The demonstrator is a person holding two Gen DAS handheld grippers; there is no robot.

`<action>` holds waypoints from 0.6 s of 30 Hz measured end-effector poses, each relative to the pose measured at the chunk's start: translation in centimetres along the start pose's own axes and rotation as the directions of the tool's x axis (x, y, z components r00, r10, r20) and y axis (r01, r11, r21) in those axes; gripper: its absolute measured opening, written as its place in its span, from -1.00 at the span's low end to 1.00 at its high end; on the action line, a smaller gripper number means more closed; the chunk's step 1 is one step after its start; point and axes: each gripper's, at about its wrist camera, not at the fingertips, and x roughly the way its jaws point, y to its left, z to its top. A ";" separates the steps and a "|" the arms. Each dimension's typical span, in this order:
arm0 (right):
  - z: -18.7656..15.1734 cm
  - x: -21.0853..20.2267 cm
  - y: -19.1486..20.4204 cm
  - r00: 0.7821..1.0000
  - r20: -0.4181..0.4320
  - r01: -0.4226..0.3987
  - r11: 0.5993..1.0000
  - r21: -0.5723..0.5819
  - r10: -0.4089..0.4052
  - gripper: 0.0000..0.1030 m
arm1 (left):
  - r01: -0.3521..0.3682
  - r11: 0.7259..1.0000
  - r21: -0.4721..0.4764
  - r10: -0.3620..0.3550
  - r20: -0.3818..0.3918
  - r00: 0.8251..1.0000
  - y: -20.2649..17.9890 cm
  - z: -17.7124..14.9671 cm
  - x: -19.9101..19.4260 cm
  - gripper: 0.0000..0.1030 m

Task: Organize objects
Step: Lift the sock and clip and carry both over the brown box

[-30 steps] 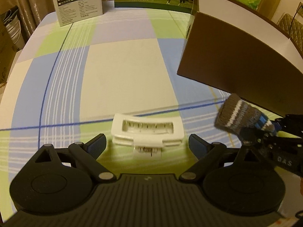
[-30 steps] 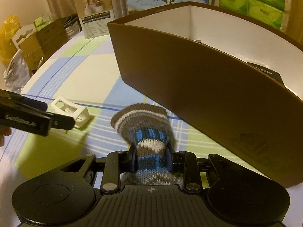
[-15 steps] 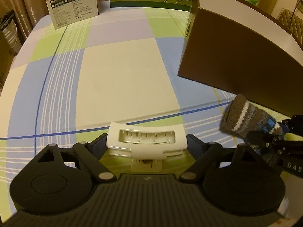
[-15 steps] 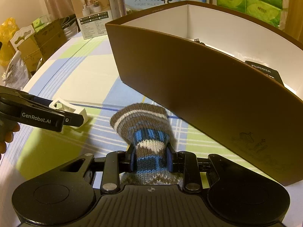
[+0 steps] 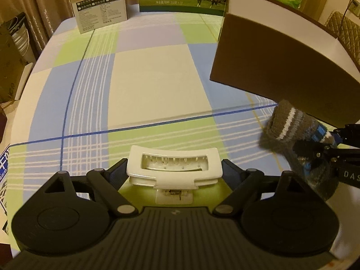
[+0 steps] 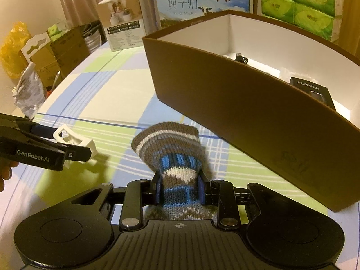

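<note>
Fingers of the left gripper stand wide apart with a white hair clip lying crosswise between them; each blue pad sits right at one end of the clip, and whether they press on it cannot be told. The clip's toothed window faces up and its spring tab points back toward the gripper body. From the right wrist view the same clip appears lifted off the checked tablecloth, with its shadow on the cloth below.

Fingers of the right gripper are closed on a knitted sock, striped brown, white and blue. The blue pads pinch it across its middle, so the cuff end fans out ahead of the fingertips and the rest bunches back under the gripper body. Just ahead and to the right of those fingers stands a brown box with a white inside, open at the top, where a black packet lies. The sock is outside the box, near its long wall.
</note>
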 end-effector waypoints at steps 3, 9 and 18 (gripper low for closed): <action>-0.1 -1.0 0.2 1.000 0.013 -0.007 1.000 0.004 0.006 -0.47 | 0.004 1.000 -0.001 -0.004 0.020 1.000 -0.2 -0.2 -1.3 0.64; -0.4 -3.0 0.3 0.999 0.034 -0.021 1.000 0.016 0.021 -0.47 | 0.018 1.000 0.014 -0.019 0.064 0.998 -1.3 -0.1 -3.7 0.64; -0.8 -6.0 0.1 0.998 0.060 -0.038 0.998 0.054 0.035 -0.47 | 0.055 0.996 0.064 -0.063 0.135 0.989 -4.1 0.6 -7.0 0.64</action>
